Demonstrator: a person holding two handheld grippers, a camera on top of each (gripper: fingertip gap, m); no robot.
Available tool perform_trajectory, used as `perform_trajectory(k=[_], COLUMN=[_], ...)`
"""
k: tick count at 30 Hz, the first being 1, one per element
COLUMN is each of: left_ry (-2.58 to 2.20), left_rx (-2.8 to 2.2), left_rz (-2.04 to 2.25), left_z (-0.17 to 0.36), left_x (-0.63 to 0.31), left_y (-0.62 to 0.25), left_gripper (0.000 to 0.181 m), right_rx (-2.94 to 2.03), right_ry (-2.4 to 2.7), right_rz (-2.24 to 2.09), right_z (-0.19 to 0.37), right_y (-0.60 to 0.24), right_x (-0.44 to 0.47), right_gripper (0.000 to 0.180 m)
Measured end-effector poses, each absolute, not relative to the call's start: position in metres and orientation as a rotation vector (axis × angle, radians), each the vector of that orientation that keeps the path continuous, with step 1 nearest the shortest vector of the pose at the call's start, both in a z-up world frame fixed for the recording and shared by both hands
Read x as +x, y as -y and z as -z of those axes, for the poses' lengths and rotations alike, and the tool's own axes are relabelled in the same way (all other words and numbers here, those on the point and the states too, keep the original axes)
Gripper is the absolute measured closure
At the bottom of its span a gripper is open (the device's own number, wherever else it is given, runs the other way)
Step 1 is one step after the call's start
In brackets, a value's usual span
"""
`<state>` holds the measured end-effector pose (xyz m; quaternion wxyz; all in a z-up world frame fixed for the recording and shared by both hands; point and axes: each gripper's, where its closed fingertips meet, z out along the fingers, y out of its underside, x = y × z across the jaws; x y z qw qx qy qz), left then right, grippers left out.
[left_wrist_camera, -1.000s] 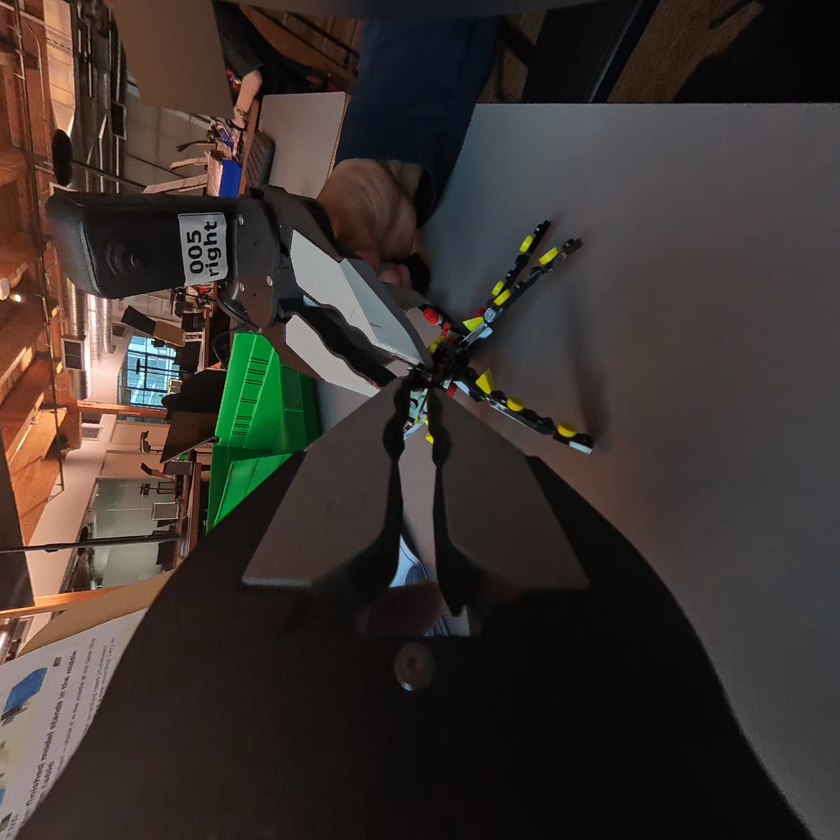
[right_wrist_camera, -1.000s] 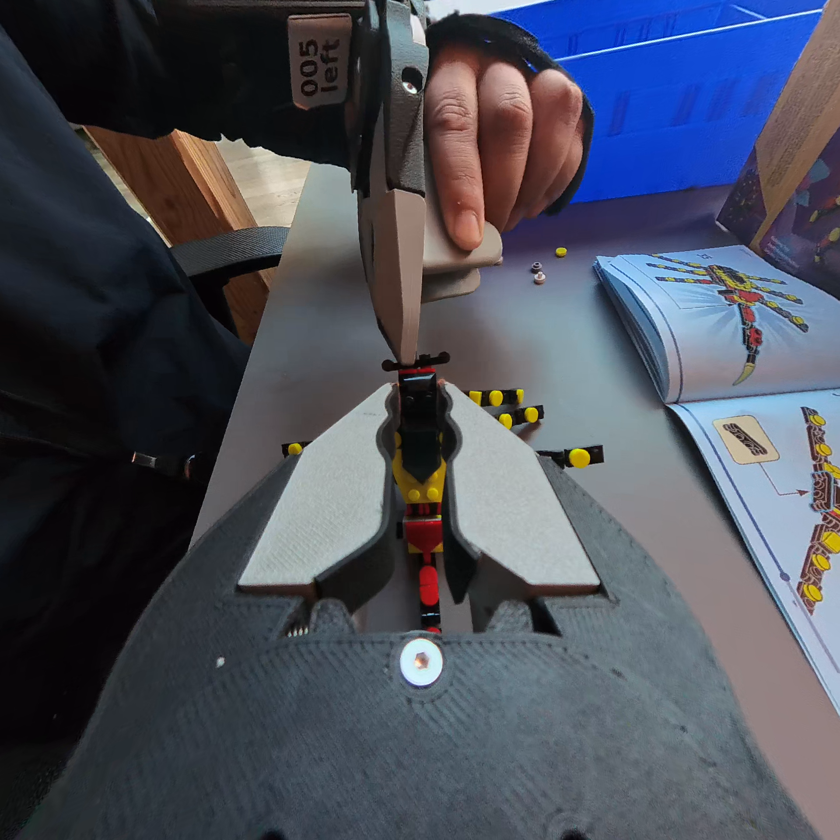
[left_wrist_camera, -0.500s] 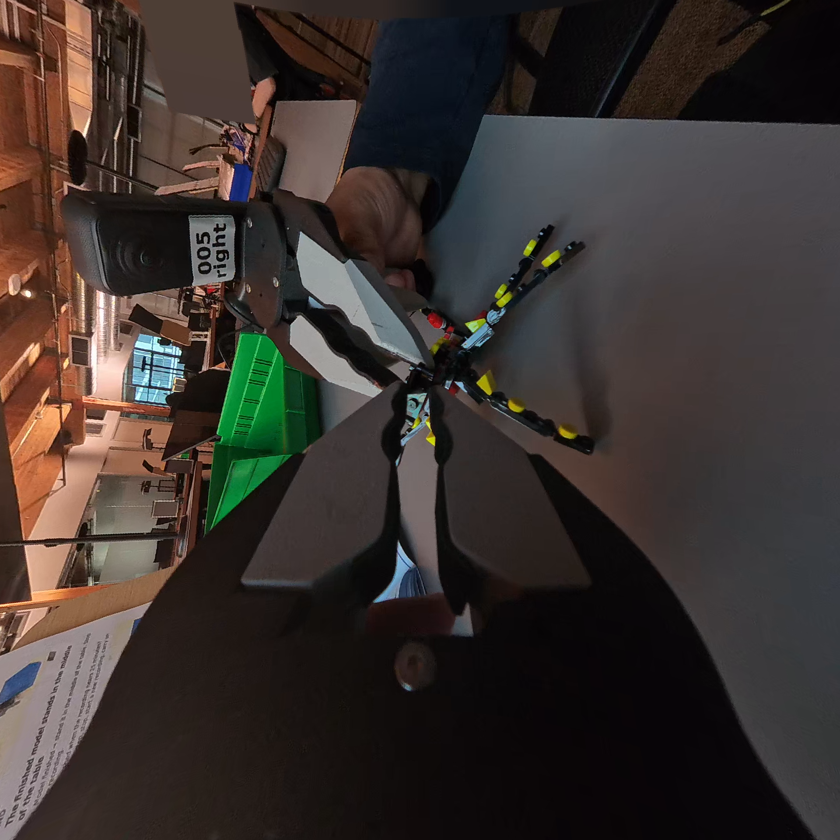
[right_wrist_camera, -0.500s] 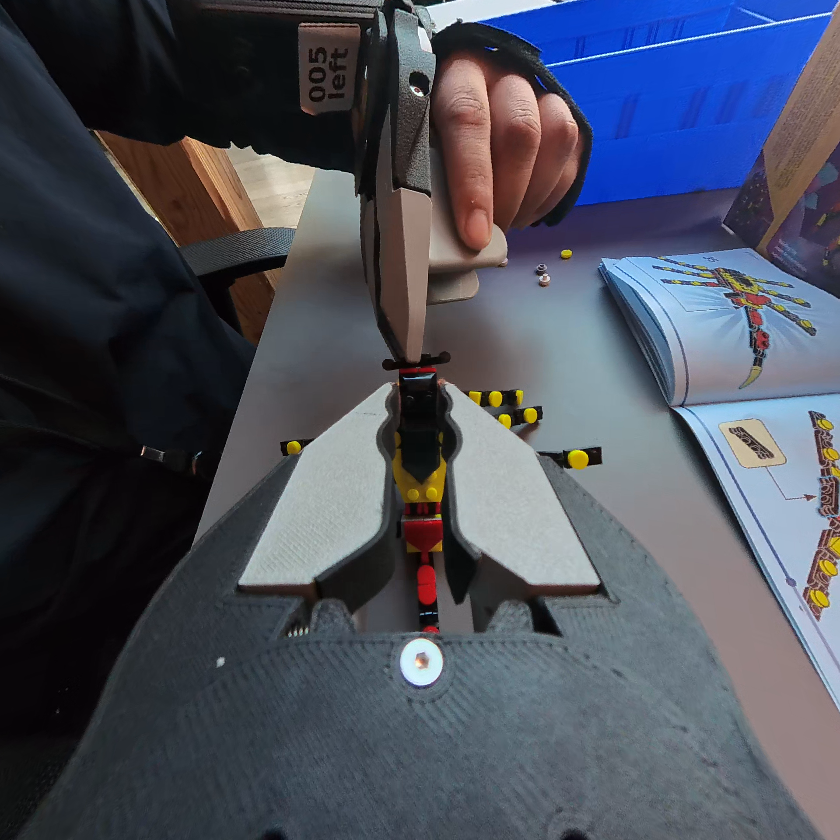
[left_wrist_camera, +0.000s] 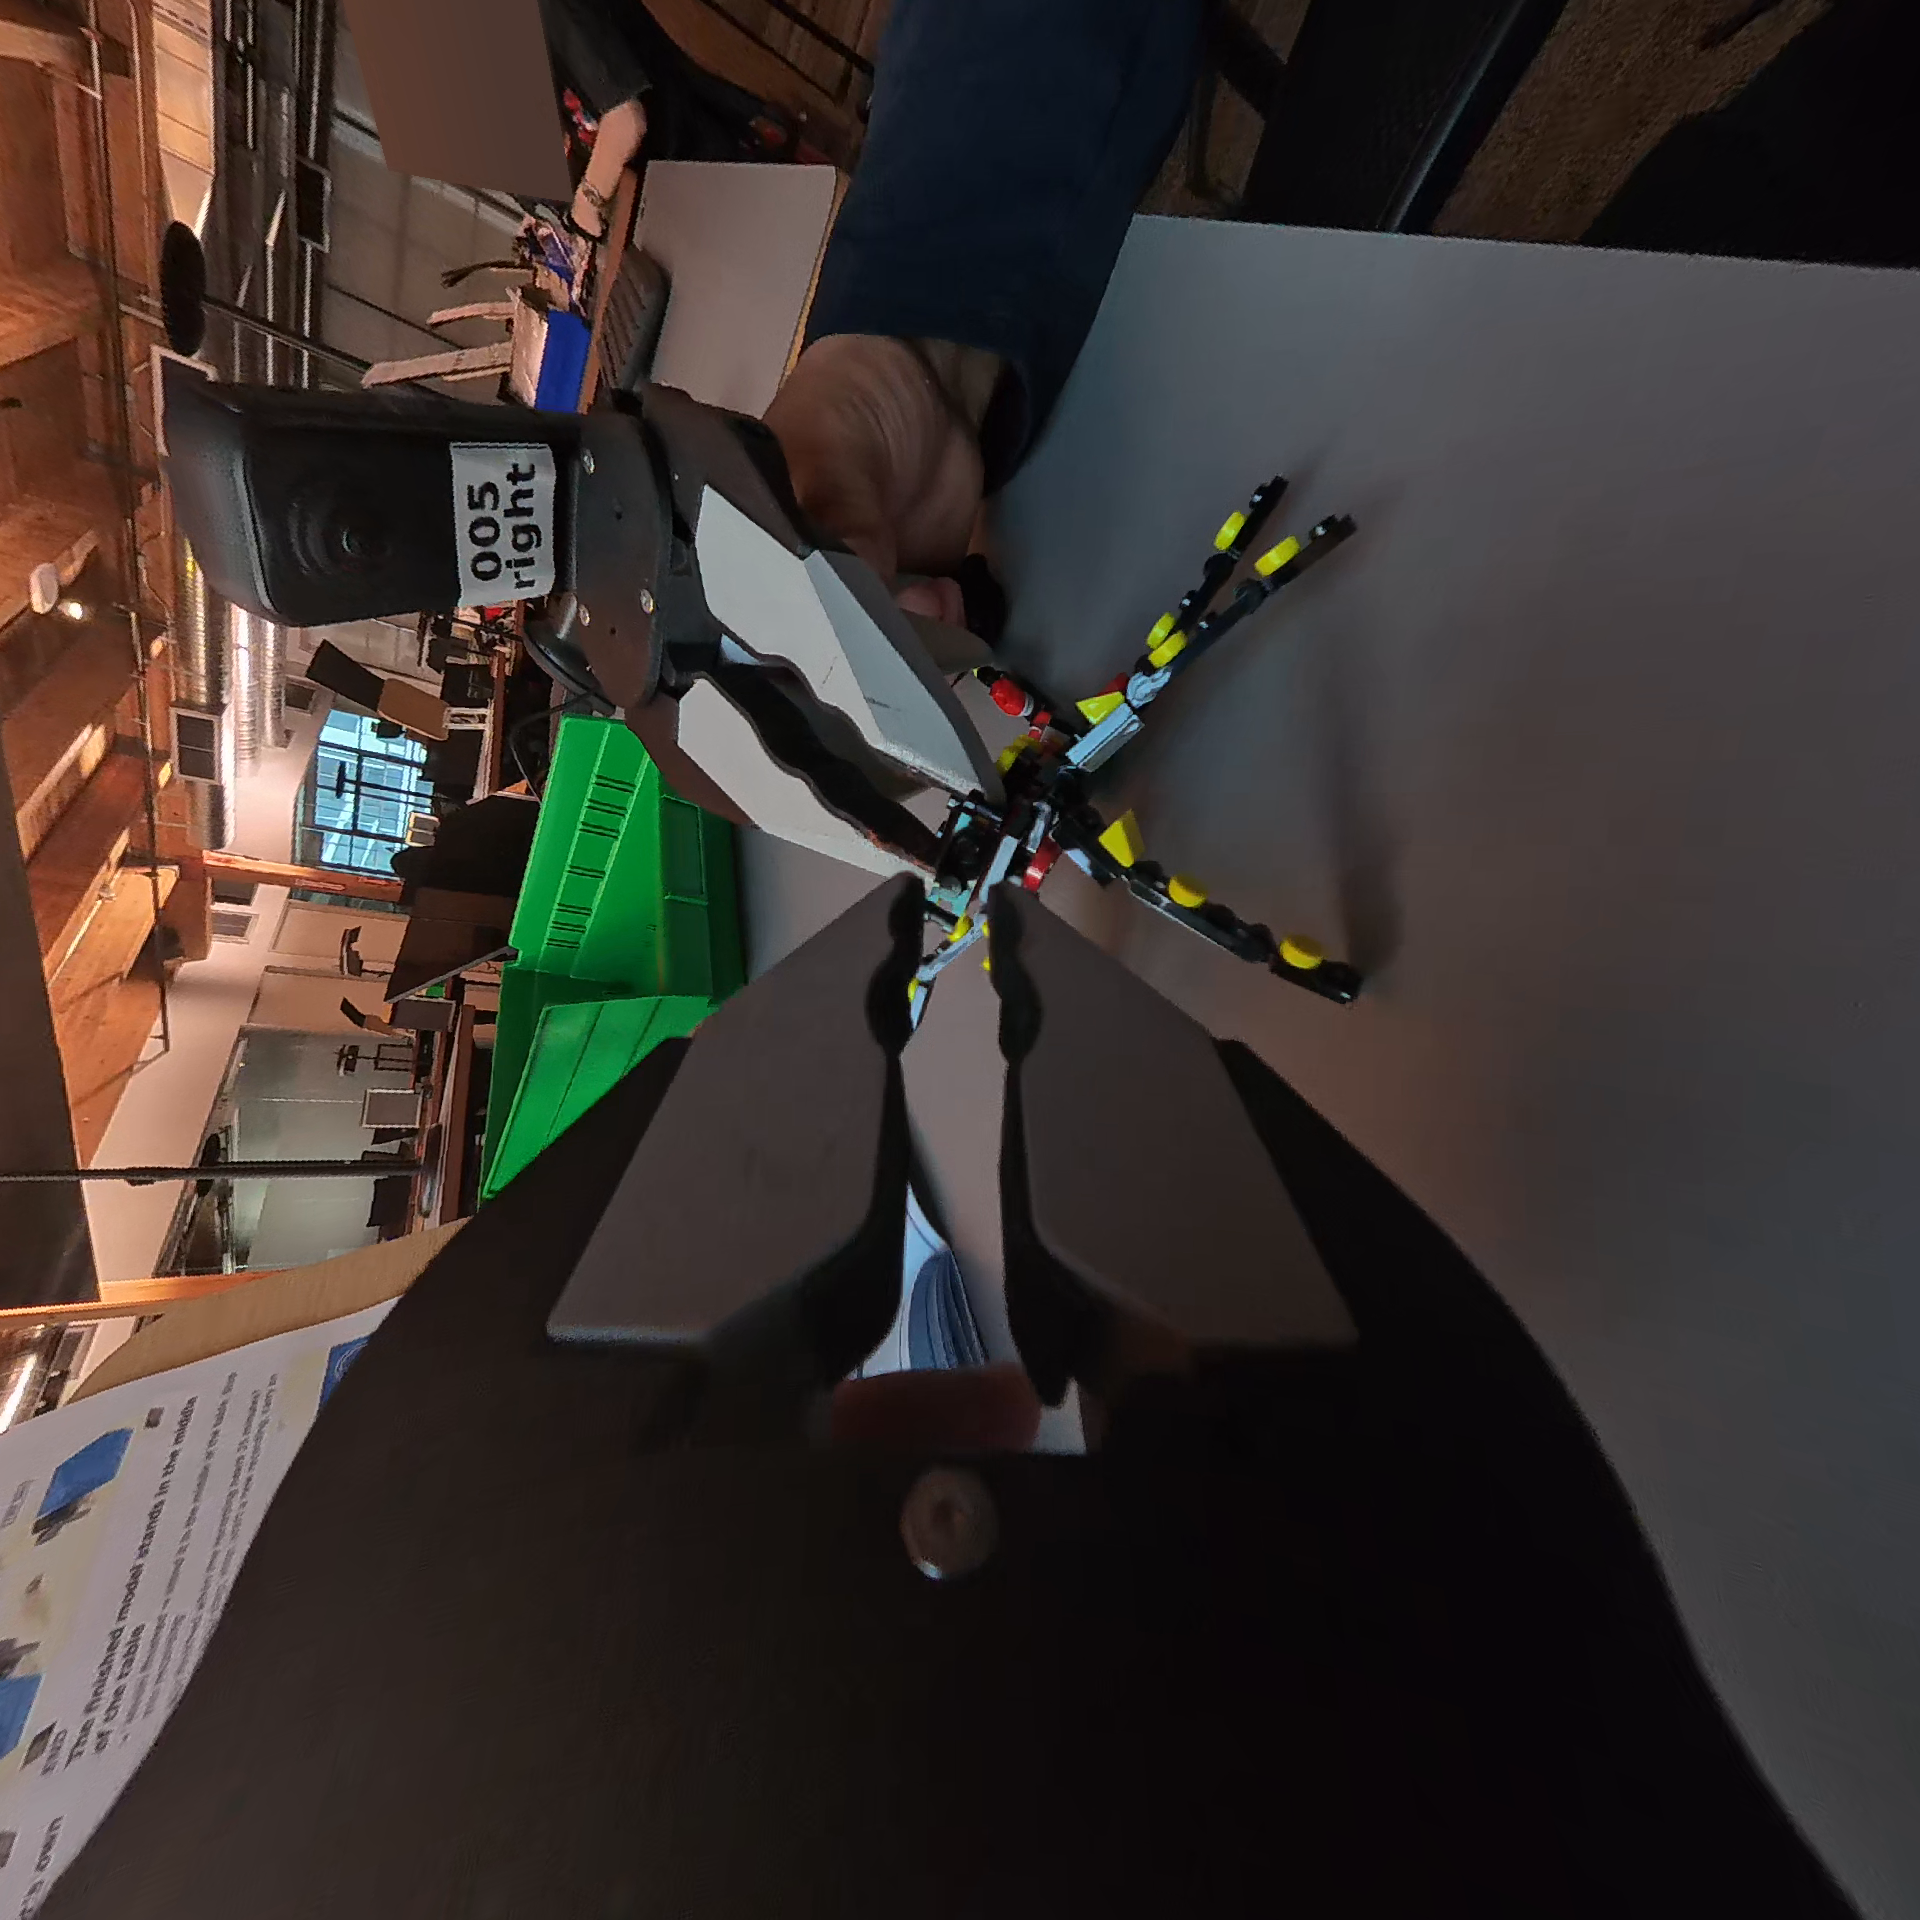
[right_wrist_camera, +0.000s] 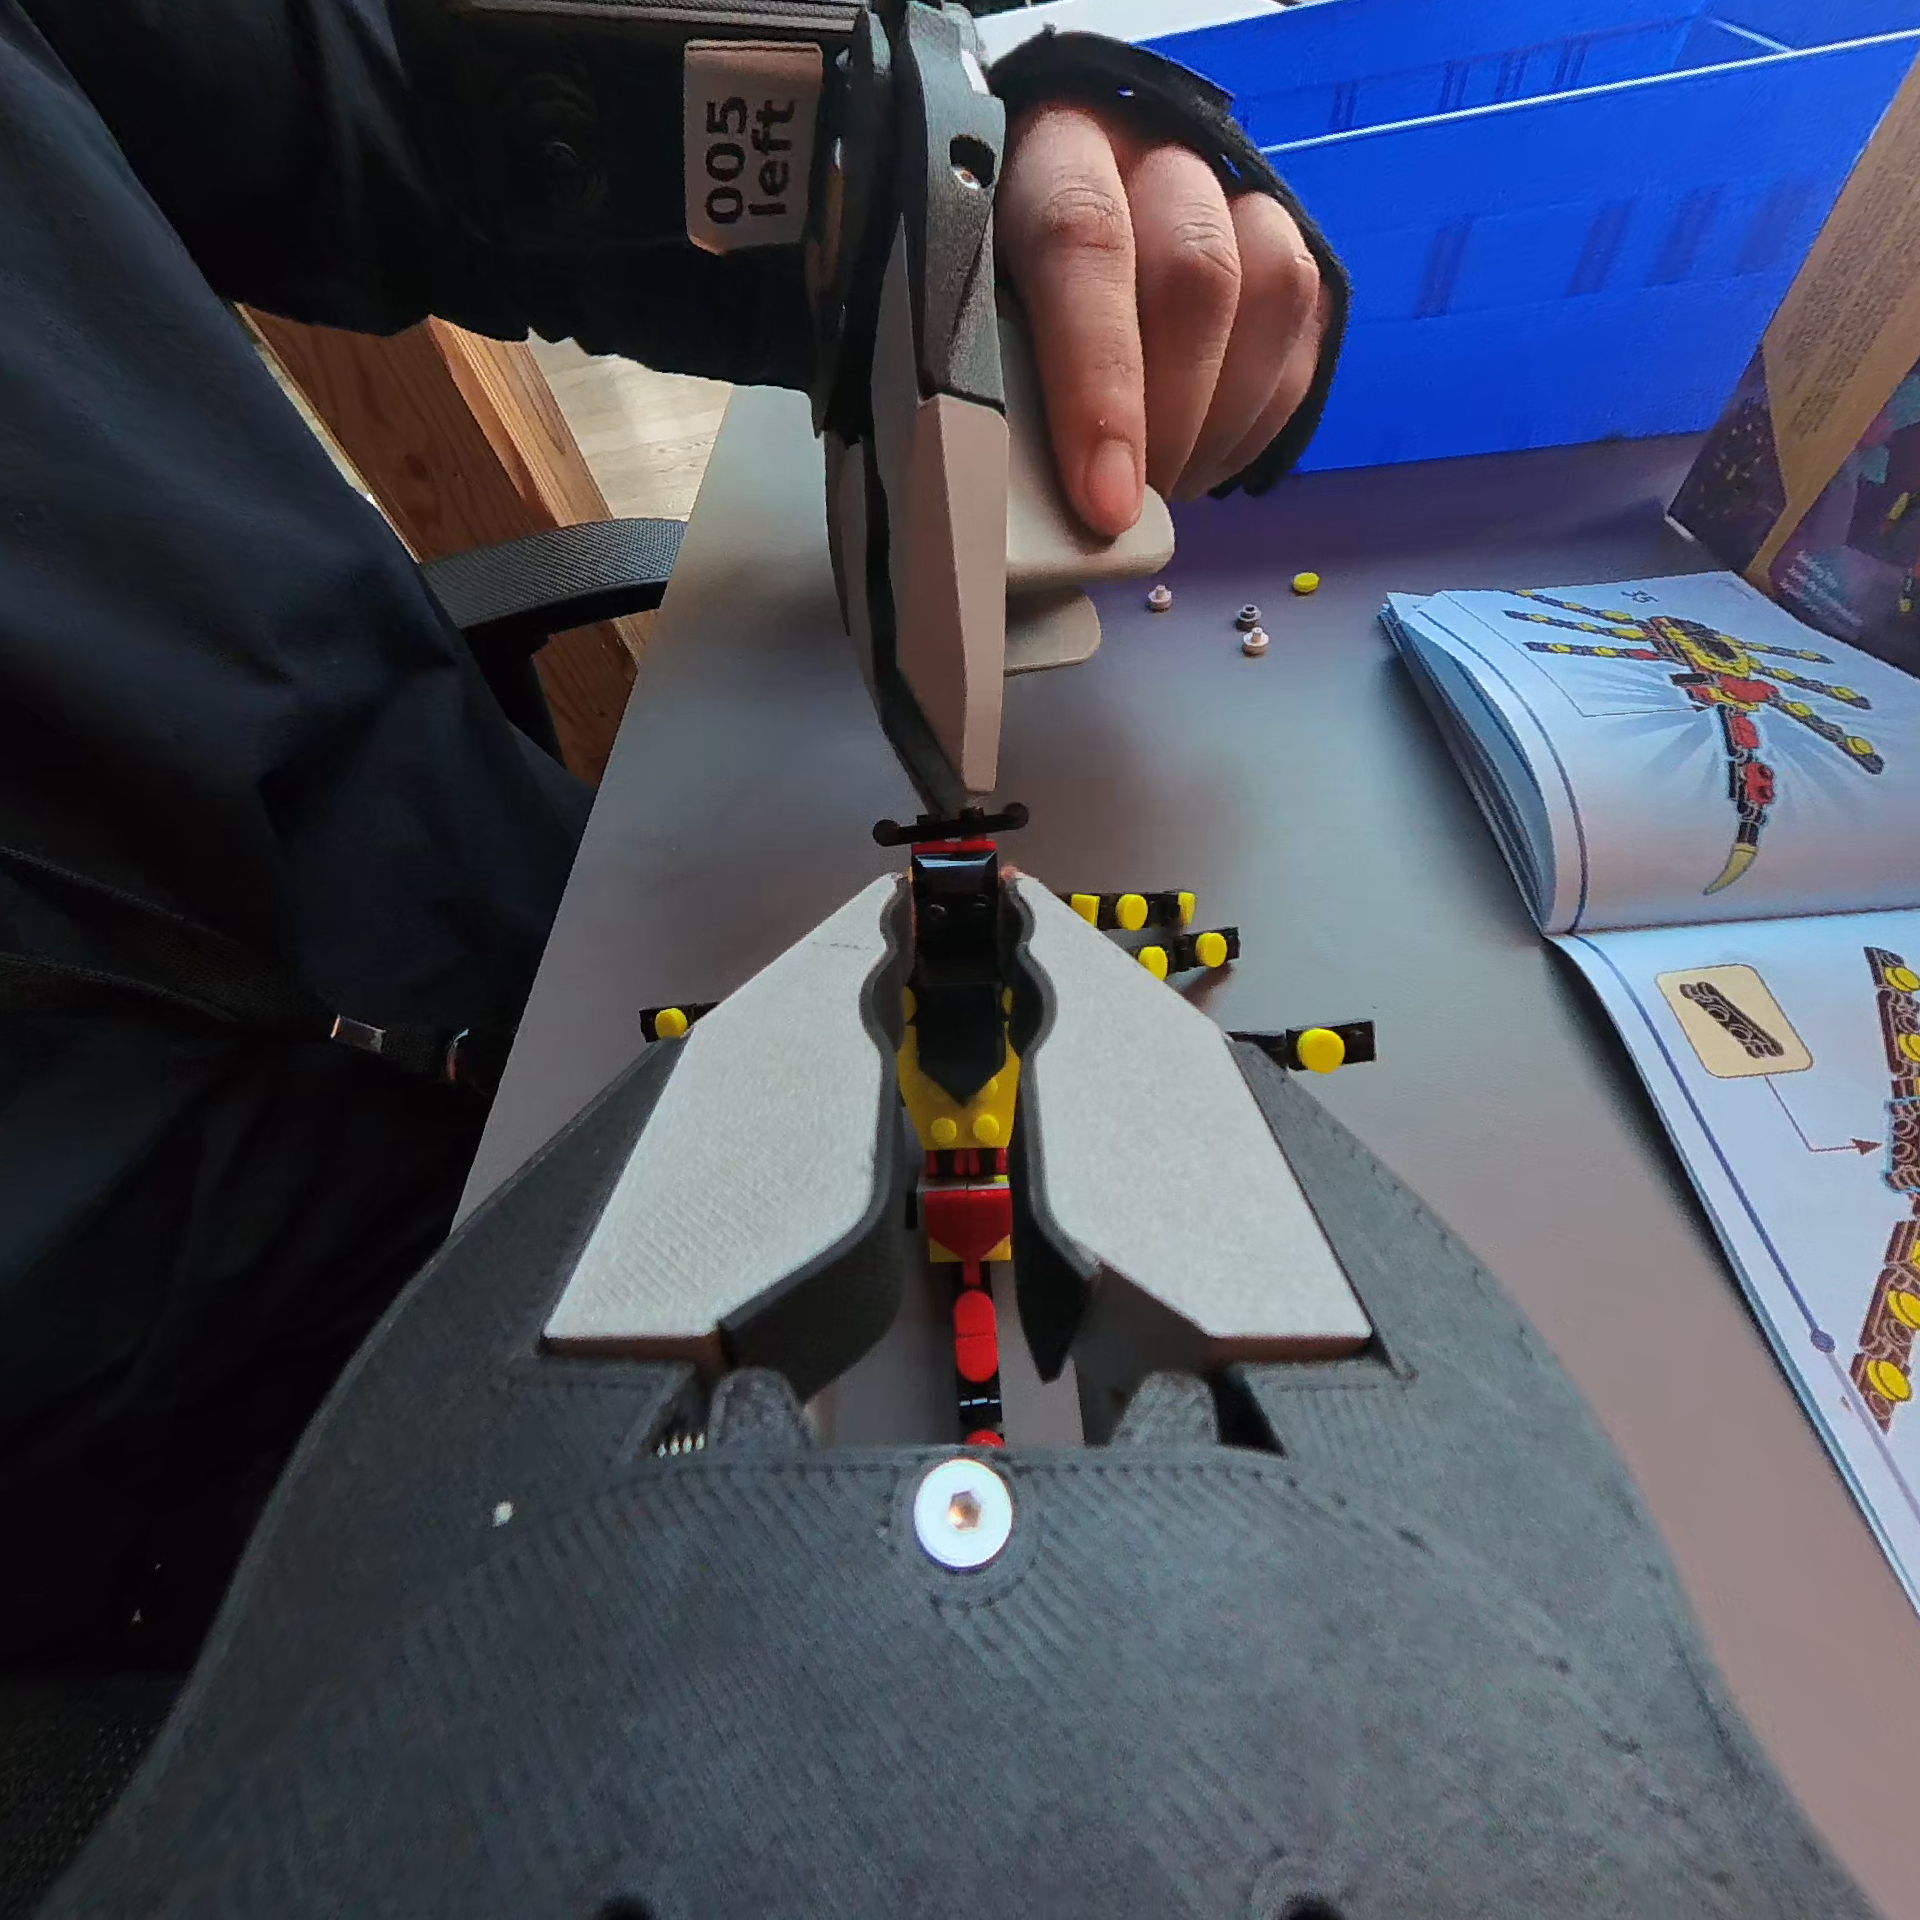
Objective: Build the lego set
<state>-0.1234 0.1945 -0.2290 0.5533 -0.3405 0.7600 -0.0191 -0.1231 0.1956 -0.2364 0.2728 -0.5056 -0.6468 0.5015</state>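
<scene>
Right gripper (right_wrist_camera: 956, 894) clamps the black-yellow-red brick scorpion model (right_wrist_camera: 961, 1081); left gripper (right_wrist_camera: 951, 800), nearly closed, presses its thin black front bar (right_wrist_camera: 951, 826), likely needing firm seating.

A white label (left_wrist_camera: 506, 538) with black print sits on the right gripper's body, upper left. A like label (right_wrist_camera: 750, 145) sits on the left gripper, top centre. A printed sheet (left_wrist_camera: 114, 1538) shows lower left, and an instruction booklet (right_wrist_camera: 1704, 769) lies at right.

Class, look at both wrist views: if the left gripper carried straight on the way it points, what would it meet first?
Most likely the lego model, at the thin black bar on its front end; the left gripper is already at it. The right gripper holds the model's body just behind.
</scene>
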Motion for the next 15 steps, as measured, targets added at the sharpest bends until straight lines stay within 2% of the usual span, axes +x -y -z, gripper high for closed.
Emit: perform_trajectory(k=[15], left_ry=[-1.868], left_rx=[-0.755], left_rz=[-0.019], left_z=[0.2316], left_x=[-0.1202], left_y=[-0.1962], left_gripper=[0.175], right_rx=[-1.360], right_ry=[1.744], right_rz=[-1.353], right_z=[0.2365], right_y=[-0.1950], right_x=[-0.1230], right_gripper=[0.166])
